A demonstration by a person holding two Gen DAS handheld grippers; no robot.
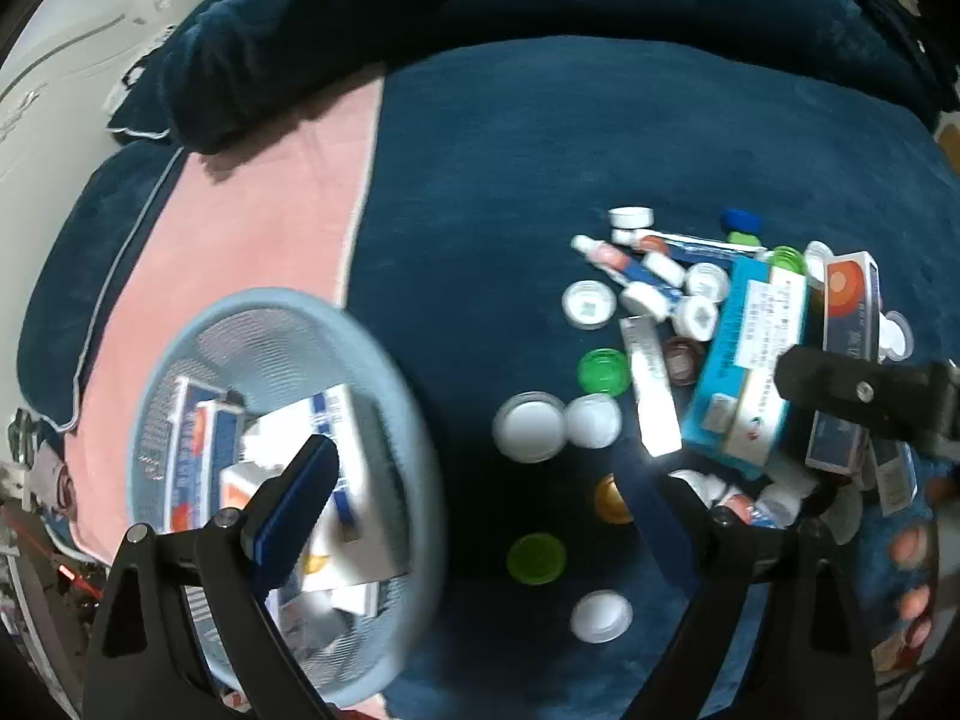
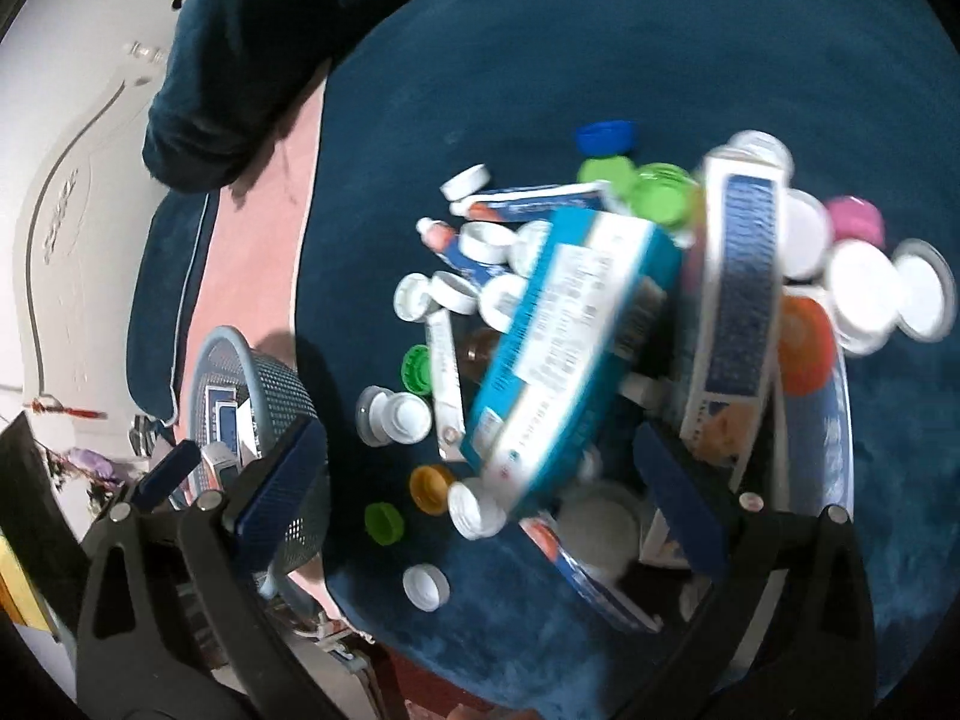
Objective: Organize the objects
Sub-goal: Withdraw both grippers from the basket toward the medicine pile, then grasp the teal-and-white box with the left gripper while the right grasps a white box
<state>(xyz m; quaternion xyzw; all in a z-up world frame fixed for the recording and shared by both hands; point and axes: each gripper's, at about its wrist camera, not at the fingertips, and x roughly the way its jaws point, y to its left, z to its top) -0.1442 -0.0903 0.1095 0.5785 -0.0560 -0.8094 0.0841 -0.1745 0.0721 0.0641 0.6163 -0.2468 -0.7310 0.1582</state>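
Observation:
A pile of medicine boxes, tubes and bottle caps lies on a dark blue blanket [image 1: 510, 180]. A teal and white box [image 1: 744, 360] [image 2: 564, 348] lies on top of the pile. A light blue mesh basket [image 1: 384, 360] [image 2: 276, 384] at the left holds several boxes. My left gripper [image 1: 486, 498] is open and empty, its left finger over the basket. My right gripper [image 2: 480, 480] is open above the pile, with the teal box between its fingers but not clamped. The right gripper's finger [image 1: 864, 390] also shows in the left wrist view, over the boxes.
Loose caps lie around: green [image 1: 537, 558], white [image 1: 600, 615], orange [image 2: 429, 486], blue [image 2: 606, 138], pink [image 2: 855, 219]. A blue-striped white box [image 2: 741, 300] stands tilted to the right. A pink towel [image 1: 240, 228] lies under the basket. Dark pillows [image 1: 420, 12] lie behind.

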